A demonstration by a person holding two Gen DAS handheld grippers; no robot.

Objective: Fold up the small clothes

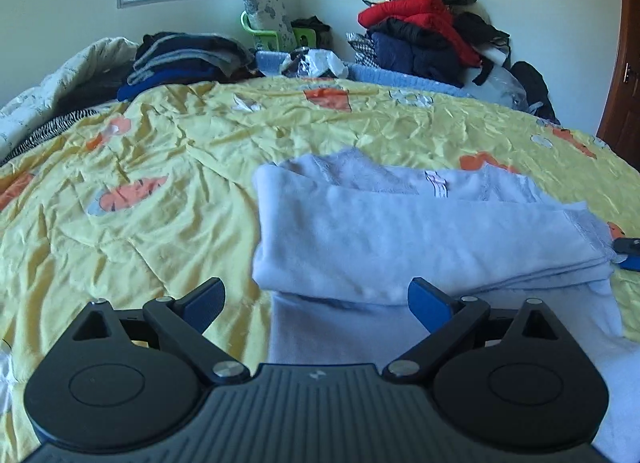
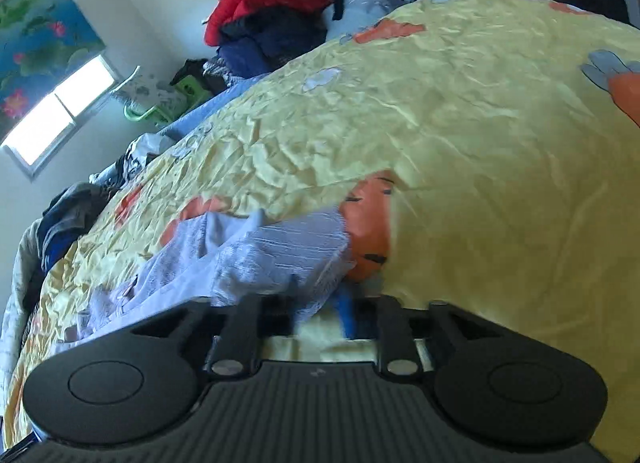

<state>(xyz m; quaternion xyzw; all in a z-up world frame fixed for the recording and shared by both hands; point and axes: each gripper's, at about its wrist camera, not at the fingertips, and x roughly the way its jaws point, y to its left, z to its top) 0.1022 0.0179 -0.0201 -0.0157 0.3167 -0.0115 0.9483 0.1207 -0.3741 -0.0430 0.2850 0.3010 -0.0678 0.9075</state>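
Observation:
A pale blue small garment (image 1: 420, 231) lies folded in layers on the yellow quilt (image 1: 160, 191). My left gripper (image 1: 320, 303) hovers just in front of its near fold. The jaws are open wide and the fold's edge lies between the fingers, untouched. In the right wrist view the same garment (image 2: 256, 255) shows its ribbed edge. My right gripper (image 2: 320, 315) stands partly open at that edge. The cloth drapes over its left finger, a blue fingertip (image 2: 346, 315) shows to the right, and quilt is visible in the gap. This view is blurred.
Folded dark clothes (image 1: 188, 59) are stacked at the bed's far left. A heap of red and dark jackets (image 1: 424, 31) sits at the far right by the wall. A green basket (image 1: 272, 35) stands under the window. A wooden door (image 1: 624, 95) is at the right.

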